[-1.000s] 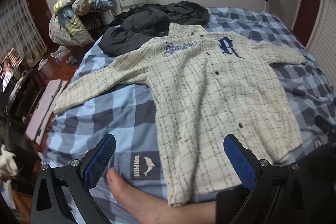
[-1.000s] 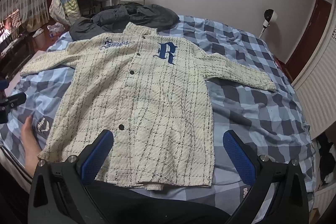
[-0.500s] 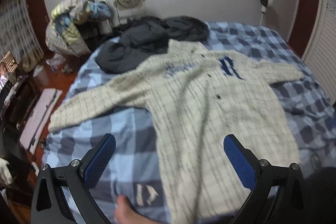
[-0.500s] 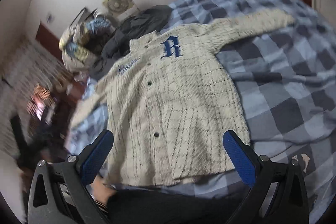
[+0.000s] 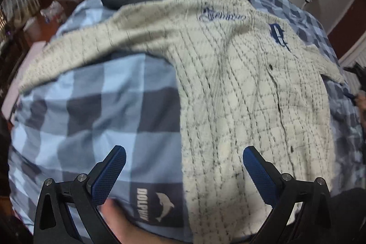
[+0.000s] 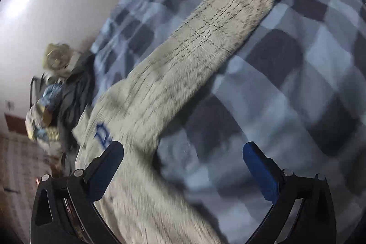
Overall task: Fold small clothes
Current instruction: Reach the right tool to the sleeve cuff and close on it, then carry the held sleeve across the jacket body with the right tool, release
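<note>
A cream checked jacket (image 5: 240, 88) lies face up, sleeves spread flat for folding, on a blue checked duvet (image 5: 96, 111). Both claws gape empty: the left gripper (image 5: 183, 166) hovers over the jacket's lower hem edge, the right gripper (image 6: 183, 164) beside its outstretched sleeve (image 6: 215, 33) (likely first to fold).

cream checked jacket (image 5: 240, 88) lies spread on the blue checked bedcover (image 5: 96, 120), left gripper (image 5: 183, 166) fingers apart above it
</note>
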